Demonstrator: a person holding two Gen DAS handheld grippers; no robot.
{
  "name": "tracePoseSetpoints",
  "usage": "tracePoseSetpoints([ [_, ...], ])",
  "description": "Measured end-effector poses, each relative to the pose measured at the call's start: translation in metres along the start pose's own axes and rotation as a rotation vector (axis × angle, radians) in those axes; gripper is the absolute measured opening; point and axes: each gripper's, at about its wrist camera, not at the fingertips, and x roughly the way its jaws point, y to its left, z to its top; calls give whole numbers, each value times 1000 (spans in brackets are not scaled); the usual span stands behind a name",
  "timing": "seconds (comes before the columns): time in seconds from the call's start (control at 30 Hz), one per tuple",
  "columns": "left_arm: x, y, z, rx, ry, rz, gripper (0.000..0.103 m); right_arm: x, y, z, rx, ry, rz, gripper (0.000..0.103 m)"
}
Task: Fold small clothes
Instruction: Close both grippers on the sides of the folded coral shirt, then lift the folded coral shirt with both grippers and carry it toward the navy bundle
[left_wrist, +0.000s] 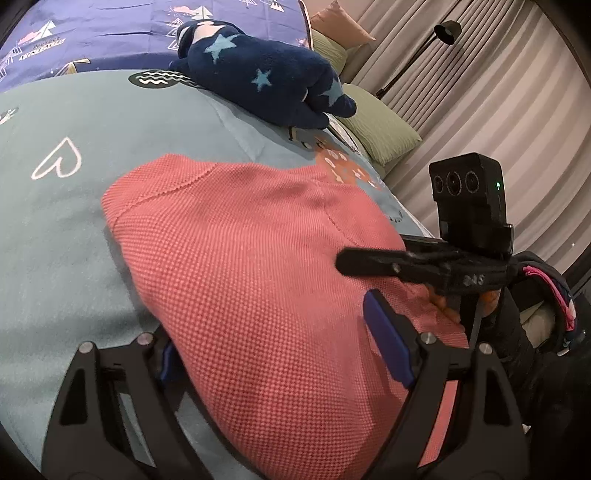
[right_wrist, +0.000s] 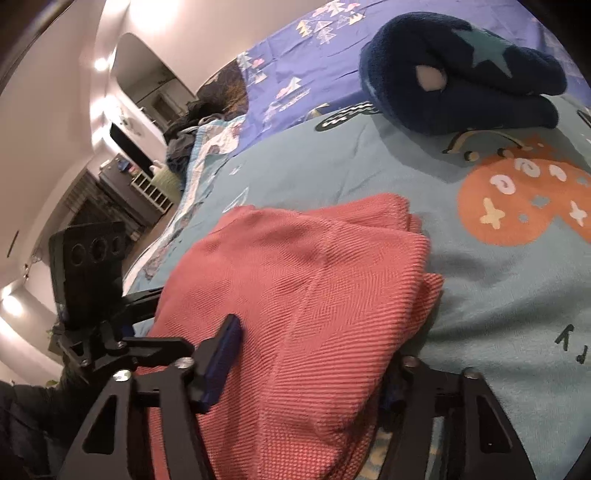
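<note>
A coral-pink knit garment lies folded on a teal blanket spread over the bed, with its near edge bunched up between the two tools. The left gripper stands with its jaws spread wide, one blue-padded finger resting on top of the pink cloth and the other low at the garment's left edge, half hidden under the fabric. The right gripper is spread as well, straddling the same near edge from the other side: its left blue pad lies on the knit, while the right finger is mostly buried beneath the fold (whether it touches the cloth I cannot tell). From the left wrist view the right tool's black finger reaches in over the garment's right side.

Farther up the bed, well apart from the pink piece, sits a rumpled navy fleece item with pale blue stars, partly on the teal blanket and partly against a purple printed sheet. Green pillows lean near the curtains.
</note>
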Motion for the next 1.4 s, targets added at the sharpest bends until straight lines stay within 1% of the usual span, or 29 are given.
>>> tracePoseSetpoints([
  [0.03, -1, 0, 0, 2, -4, 28, 65, -2, -5, 0, 27, -6, 8, 36],
  [0.07, -3, 0, 0, 1, -8, 57, 57, -3, -7, 0, 45, -10, 16, 29],
  [0.1, -5, 3, 1, -9, -12, 56, 47, -5, -10, -1, 68, -16, 26, 27],
  [0.13, -7, 5, 1, -21, -20, 47, 40, -9, -8, -2, 76, -26, 20, 25],
  [0.2, -13, 4, 1, -26, -35, 49, 37, -14, 1, -3, 46, -44, -19, 23],
  [0.23, -15, 0, 0, -13, -40, 65, 36, -19, 13, -4, 9, -65, -58, 22],
  [0.33, -25, -21, -1, 67, -76, 142, 34, -33, 36, -5, -53, -109, -122, 22],
  [0.43, -41, -41, 2, 117, -120, 173, 33, -54, 65, -8, -128, -169, -206, 22],
  [0.67, -80, -91, 4, 235, -214, 206, 31, -104, 109, -21, -197, -300, -273, 21],
  [0.83, -98, -117, 7, 287, -260, 216, 30, -139, 136, -32, -240, -401, -317, 21],
  [0.9, -106, -129, 7, 314, -284, 222, 30, -147, 142, -34, -246, -427, -322, 21],
  [1.03, -115, -150, 12, 361, -307, 236, 30, -168, 152, -36, -252, -480, -340, 21],
  [1.2, -120, -176, 27, 428, -332, 239, 30, -200, 154, -34, -259, -538, -363, 21],
  [1.3, -120, -196, 46, 483, -347, 251, 30, -218, 149, -22, -251, -560, -372, 21],
  [1.4, -121, -214, 70, 536, -362, 267, 30, -235, 145, 3, -256, -587, -401, 21],
])
